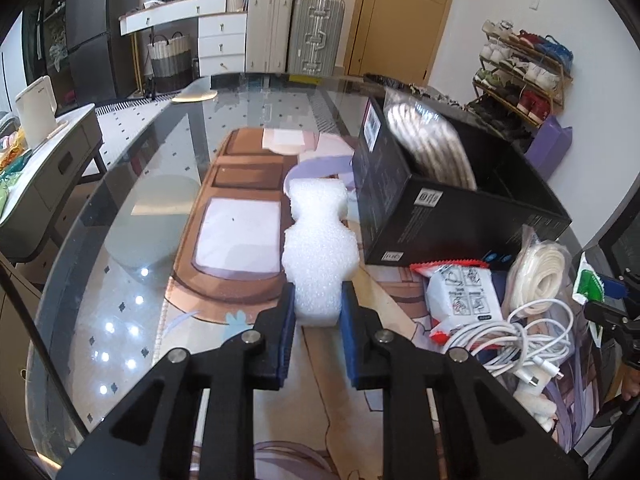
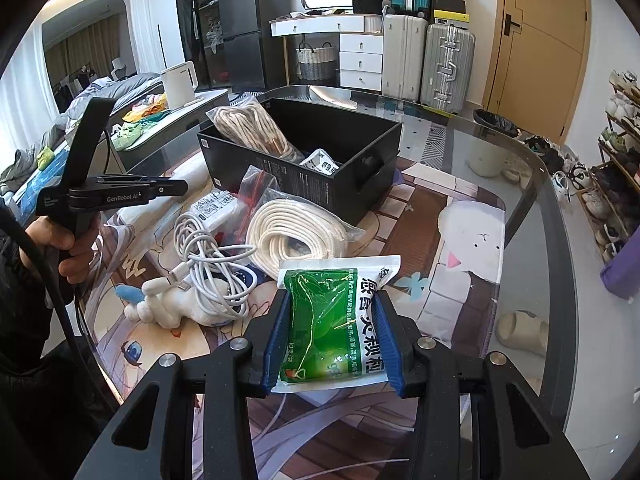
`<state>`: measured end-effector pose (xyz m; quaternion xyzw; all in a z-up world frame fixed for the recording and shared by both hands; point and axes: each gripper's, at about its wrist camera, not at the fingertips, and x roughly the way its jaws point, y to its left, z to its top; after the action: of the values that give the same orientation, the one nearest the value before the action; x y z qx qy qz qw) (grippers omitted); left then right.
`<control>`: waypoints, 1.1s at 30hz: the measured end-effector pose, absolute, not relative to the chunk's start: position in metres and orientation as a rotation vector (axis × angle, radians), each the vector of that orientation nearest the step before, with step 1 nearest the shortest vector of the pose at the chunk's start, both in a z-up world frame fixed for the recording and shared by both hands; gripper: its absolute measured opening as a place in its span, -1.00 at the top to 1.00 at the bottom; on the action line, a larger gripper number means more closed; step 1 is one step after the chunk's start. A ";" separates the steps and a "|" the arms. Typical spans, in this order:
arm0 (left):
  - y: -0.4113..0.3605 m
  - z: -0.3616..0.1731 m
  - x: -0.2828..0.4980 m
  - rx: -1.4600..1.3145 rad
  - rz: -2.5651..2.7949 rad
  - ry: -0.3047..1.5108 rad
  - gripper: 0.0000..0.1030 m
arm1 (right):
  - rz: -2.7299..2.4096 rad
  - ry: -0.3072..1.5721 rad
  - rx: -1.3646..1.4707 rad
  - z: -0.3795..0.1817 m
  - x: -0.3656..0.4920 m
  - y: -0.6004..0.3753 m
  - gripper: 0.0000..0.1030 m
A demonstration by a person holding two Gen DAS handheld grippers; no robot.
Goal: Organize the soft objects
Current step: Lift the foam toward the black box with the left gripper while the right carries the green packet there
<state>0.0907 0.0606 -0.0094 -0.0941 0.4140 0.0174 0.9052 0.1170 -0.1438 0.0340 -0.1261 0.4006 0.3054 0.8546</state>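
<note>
My left gripper (image 1: 318, 304) is shut on a white foam piece (image 1: 320, 240), held above the mat left of the black box (image 1: 460, 216). My right gripper (image 2: 332, 332) is shut on a green medicine packet (image 2: 336, 320), held above the table in front of the black box (image 2: 304, 184). The box holds a bagged beige rope (image 2: 248, 128) and a white packet (image 2: 322, 162). On the mat lie a bagged white rope coil (image 2: 292, 236), white cables (image 2: 212, 268), a white plush toy (image 2: 164, 304) and a wipes pack (image 1: 464, 292).
The glass table (image 2: 532, 200) carries a printed mat (image 2: 460, 280). A side table with a white kettle (image 2: 180, 80) stands to the left. Suitcases (image 2: 444, 64), drawers and a shoe rack (image 1: 524, 68) line the far walls.
</note>
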 end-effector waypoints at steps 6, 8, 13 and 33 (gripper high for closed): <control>0.063 0.004 0.084 -0.207 0.038 0.810 0.63 | 0.641 0.829 -0.261 0.037 0.116 -0.143 0.19; 0.063 0.010 0.081 -0.212 0.035 0.785 0.63 | 0.640 0.822 -0.258 0.040 0.115 -0.143 0.19; 0.065 0.025 0.073 -0.205 0.041 0.720 0.63 | 0.635 0.793 -0.244 0.048 0.113 -0.146 0.19; 0.051 0.059 0.066 -0.160 -0.030 0.622 0.63 | 0.650 0.628 -0.062 0.084 0.121 -0.140 0.19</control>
<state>0.0656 0.0507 0.0593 -0.0787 0.3055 -0.0148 0.9488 0.1206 -0.1397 0.0838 -0.0297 0.3032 0.3142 0.8991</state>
